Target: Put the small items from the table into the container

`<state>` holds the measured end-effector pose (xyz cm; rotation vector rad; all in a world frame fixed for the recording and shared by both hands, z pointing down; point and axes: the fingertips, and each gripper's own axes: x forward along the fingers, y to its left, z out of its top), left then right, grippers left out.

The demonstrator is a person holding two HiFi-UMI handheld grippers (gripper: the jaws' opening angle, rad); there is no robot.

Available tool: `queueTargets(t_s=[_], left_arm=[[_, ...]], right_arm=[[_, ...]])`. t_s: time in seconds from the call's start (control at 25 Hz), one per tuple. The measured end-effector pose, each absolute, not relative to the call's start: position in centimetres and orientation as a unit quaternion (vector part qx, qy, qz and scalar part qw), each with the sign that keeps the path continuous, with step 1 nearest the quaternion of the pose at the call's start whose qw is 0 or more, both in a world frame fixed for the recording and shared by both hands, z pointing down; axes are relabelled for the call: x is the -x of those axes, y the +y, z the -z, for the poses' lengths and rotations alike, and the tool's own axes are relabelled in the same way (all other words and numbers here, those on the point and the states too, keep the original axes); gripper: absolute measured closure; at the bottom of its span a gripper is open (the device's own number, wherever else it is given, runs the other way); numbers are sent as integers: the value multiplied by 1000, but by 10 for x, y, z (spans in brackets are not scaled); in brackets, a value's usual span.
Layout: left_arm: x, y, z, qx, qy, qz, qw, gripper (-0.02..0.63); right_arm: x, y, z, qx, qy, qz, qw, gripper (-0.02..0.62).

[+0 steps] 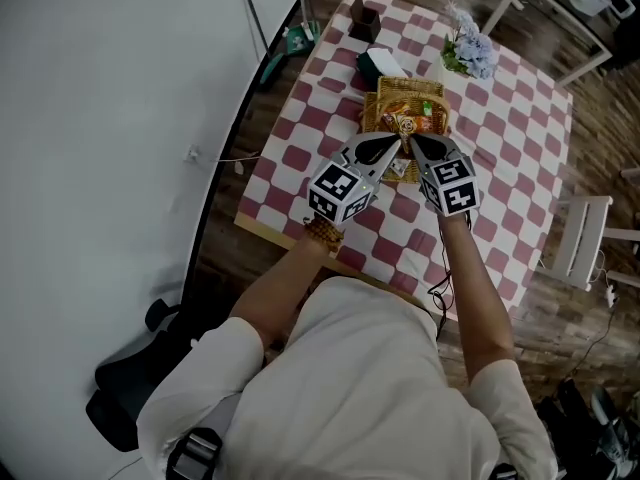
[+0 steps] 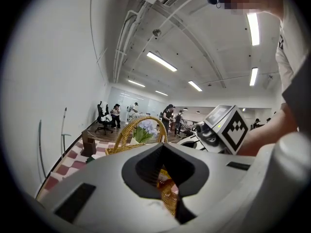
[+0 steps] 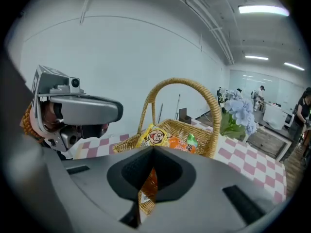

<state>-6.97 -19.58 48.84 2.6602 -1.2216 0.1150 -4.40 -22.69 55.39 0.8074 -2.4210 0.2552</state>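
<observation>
Seemingly near done: colourful snack packets [image 1: 405,125] inside woven wicker basket [image 1: 370,108]; green-white box [image 1: 380,63], dark brown box [image 1: 365,18] lie on checked counter [image 1: 500,168] beyond basket. At basket's near rim: left claw [image 1: 392,144], right claw [image 1: 416,144], both pressed together, empty.

A plain white wall [image 1: 100,118] fills the head view from 8 to 11 o'clock. Dark wood-plank floor [image 1: 600,128] surrounds a rectangular table under a red-and-white checked cloth [image 1: 510,168] at centre. A white slatted chair [image 1: 585,236] stands at 3 o'clock and a black office chair [image 1: 125,388] at 7 o'clock — near the wall's foot. In the left gripper view, long white strip lights [image 2: 162,61] glow at 12 o'clock on a white ceiling [image 2: 218,33] lined with pipes [image 2: 121,42].
</observation>
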Motion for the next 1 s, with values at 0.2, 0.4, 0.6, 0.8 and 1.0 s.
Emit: queueTargets(t_s=[0.2, 0.4, 0.6, 0.8, 1.0], left_arm=[[68, -194, -500, -902, -413, -46, 116, 580], [63, -182, -485, -905, -407, -38, 112, 580], [45, -162, -449, -916, -389, -13, 100, 580], [20, -137, -404, -929, -362, 13, 77, 580], [-6, -109, -353, -942, -327, 50, 53, 580]], right_arm=[[43, -226, -557, -296, -904, -110, 288, 560], [34, -221, -529, -311, -911, -103, 251, 514], [14, -200, -480, -330, -919, -78, 199, 515], [-14, -168, -429, -345, -926, -61, 143, 528], [-39, -130, -380, -357, -928, -39, 101, 535]])
